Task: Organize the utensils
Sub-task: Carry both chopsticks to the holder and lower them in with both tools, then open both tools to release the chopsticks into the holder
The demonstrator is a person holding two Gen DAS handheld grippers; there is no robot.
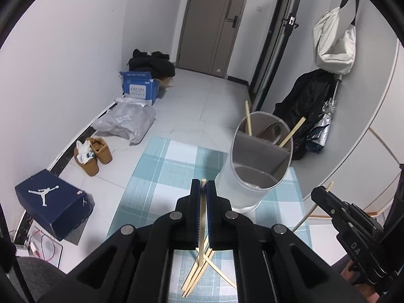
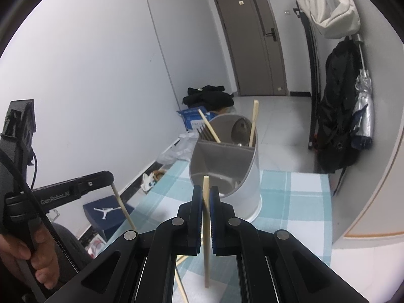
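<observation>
A white round utensil holder with grey dividers stands on the checked cloth; it also shows in the right wrist view. Its far compartments hold two chopsticks, a spoon and a fork. My left gripper is shut on one chopstick, just left of the holder. My right gripper is shut on another chopstick, just before the holder. Several loose chopsticks lie on the cloth below the left gripper.
A round white table edge curves at the right. Coats and an umbrella hang at the right wall. On the floor at left are a dark shoebox, tan shoes, a grey bag and a blue box.
</observation>
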